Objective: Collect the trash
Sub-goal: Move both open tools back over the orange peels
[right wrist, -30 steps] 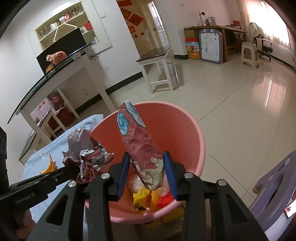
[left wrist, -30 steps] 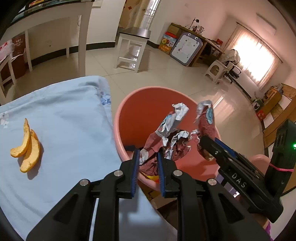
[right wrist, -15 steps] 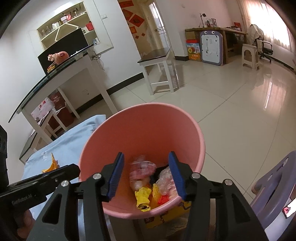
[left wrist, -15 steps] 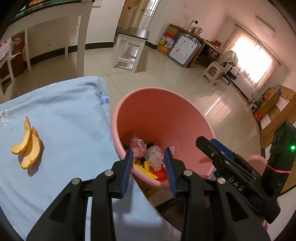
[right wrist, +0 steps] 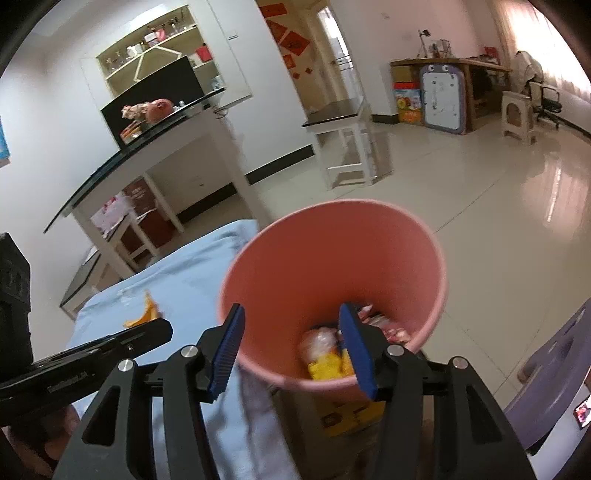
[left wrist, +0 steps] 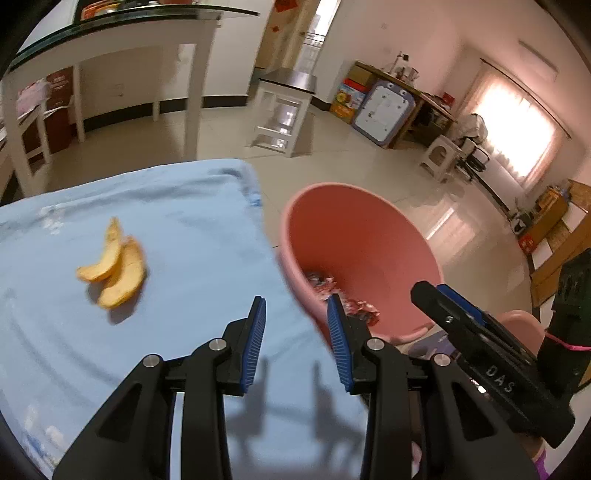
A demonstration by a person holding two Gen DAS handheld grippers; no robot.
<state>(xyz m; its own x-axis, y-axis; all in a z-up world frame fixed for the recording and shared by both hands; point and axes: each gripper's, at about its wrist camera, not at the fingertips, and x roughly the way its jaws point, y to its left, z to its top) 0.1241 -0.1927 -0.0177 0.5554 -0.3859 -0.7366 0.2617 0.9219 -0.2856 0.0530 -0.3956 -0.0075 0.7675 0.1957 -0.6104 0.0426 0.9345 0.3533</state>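
A pink bin stands on the floor by the table's right edge, also seen in the right wrist view. Crumpled wrappers and other trash lie in its bottom. Orange peels lie on the light blue cloth; they show in the right wrist view too. My left gripper is open and empty above the cloth's right edge, beside the bin. My right gripper is open and empty over the bin's near rim.
A white glass-topped desk and a small white side table stand on the tiled floor behind. A purple stool stands right of the bin. A yellow box sits under the bin.
Both grippers opened and dropped their crumpled wrappers into the bin. The left gripper then swung left over the cloth; the right gripper drew back and opened wider.
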